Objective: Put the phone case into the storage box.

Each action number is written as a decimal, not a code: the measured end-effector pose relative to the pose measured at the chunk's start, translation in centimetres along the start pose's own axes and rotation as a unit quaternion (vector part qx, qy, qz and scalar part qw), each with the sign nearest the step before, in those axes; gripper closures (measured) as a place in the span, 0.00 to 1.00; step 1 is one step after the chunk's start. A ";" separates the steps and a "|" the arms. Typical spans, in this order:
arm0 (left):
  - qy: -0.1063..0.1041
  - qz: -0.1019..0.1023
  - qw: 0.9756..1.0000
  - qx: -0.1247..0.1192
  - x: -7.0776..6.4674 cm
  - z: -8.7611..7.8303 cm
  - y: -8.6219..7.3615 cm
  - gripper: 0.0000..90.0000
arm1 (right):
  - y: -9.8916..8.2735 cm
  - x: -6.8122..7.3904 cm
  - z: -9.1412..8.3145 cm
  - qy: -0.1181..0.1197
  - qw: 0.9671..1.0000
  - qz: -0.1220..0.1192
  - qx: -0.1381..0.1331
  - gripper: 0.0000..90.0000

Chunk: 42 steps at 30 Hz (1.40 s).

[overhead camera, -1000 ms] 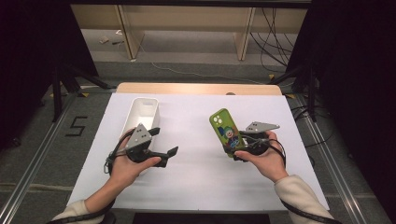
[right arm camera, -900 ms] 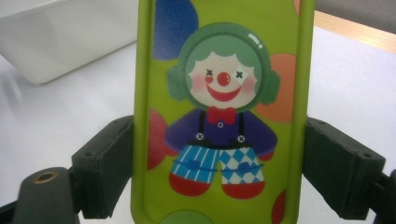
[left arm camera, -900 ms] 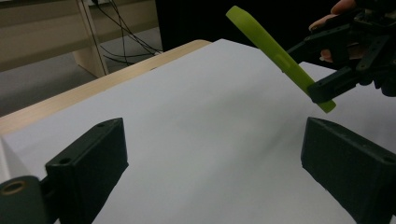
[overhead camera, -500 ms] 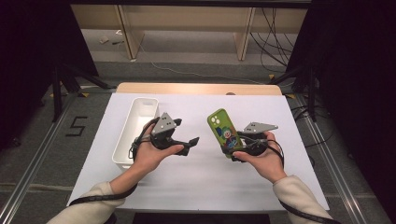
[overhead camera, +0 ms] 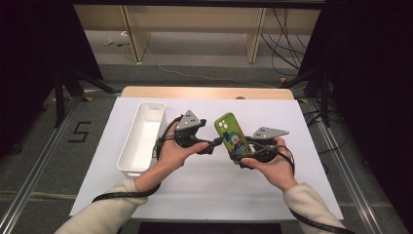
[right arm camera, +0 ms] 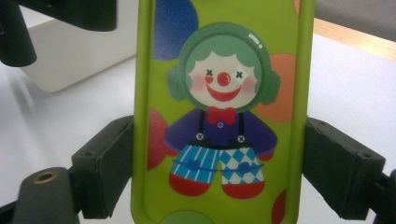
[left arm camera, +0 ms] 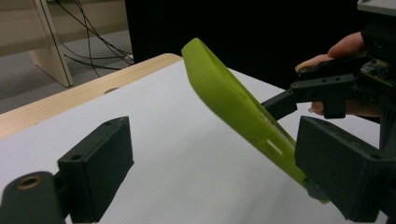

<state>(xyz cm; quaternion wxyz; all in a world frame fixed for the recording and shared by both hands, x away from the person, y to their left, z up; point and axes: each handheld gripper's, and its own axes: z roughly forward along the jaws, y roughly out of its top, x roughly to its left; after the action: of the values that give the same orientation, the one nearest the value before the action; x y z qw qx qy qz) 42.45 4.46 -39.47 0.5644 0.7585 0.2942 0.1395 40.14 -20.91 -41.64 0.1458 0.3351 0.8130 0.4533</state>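
The green clown-print phone case [overhead camera: 232, 137] is held tilted above the middle of the white desk [overhead camera: 209, 190], clamped across its width by the right gripper [overhead camera: 254, 152], whose pads press both long edges. The left gripper [overhead camera: 210, 145] has just been closing; its jaws are wide apart, one beside the case's edge, not pinching it. A white tray [overhead camera: 142, 137] lies along the desk's left edge.

The phone case [overhead camera: 231, 137] is bright green, with a clown in a green wig, a red bow tie and blue striped trousers drawn on its back. Colored dots sit around the clown. It has a camera hole at its far top corner. It is up off the white table, tilted, its lower end held.
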 end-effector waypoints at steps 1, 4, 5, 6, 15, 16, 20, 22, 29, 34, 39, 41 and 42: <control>-0.001 -0.001 1.000 0.000 0.0 0.2 0.0 0.13 | 0.0 0.0 0.0 0.000 1.000 0.000 0.000 0.19; -0.005 -0.004 1.000 0.002 -0.2 0.8 -0.1 0.14 | 0.0 0.1 0.1 0.000 1.000 0.000 0.001 0.19; -0.007 -0.009 1.000 0.003 -0.2 1.0 -0.1 0.14 | 0.0 0.1 0.1 0.000 1.000 -0.001 0.001 0.19; -0.009 -0.010 1.000 0.003 -0.3 1.1 -0.2 0.15 | 0.0 0.1 0.2 0.000 1.000 0.000 0.001 0.19; -0.019 -0.030 0.999 0.002 -0.3 2.2 -0.3 0.22 | 0.2 0.3 0.4 0.001 1.000 -0.002 -0.002 0.19; -0.019 -0.031 0.999 0.002 -0.2 2.3 -0.3 0.23 | 0.2 0.3 0.4 0.001 1.000 -0.003 -0.003 0.19; -0.019 -0.034 0.999 0.000 -0.2 2.6 -0.3 0.27 | 0.2 0.4 0.3 0.001 1.000 -0.004 -0.005 0.19; -0.021 -0.036 0.999 -0.001 -0.3 2.6 -0.2 0.30 | 0.2 0.4 0.4 0.001 1.000 -0.004 -0.005 0.19; -0.029 -0.046 0.999 -0.005 -0.4 3.0 -0.3 0.44 | 0.3 0.5 0.4 0.000 1.000 -0.006 -0.009 0.19; -0.037 -0.054 0.998 -0.008 -0.6 3.2 -0.3 0.54 | 0.3 0.6 0.4 -0.001 1.000 -0.008 -0.012 0.19; -0.043 -0.055 0.998 -0.012 -0.7 3.4 -0.4 0.68 | 0.3 0.7 0.5 -0.002 1.000 -0.012 -0.012 0.19; -0.048 -0.052 0.997 -0.015 -0.8 3.4 -0.4 0.73 | 0.3 0.8 0.5 -0.003 1.000 -0.014 -0.011 0.18; -0.051 -0.050 0.997 -0.016 -0.9 3.4 -0.4 0.75 | 0.2 0.8 0.6 -0.003 1.000 -0.016 -0.012 0.18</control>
<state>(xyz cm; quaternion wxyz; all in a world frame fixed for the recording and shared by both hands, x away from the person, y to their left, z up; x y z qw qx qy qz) 43.51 1.36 -40.85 0.5969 0.7399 0.3007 0.0769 39.97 -19.91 -41.71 0.1598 0.3217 0.8122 0.4596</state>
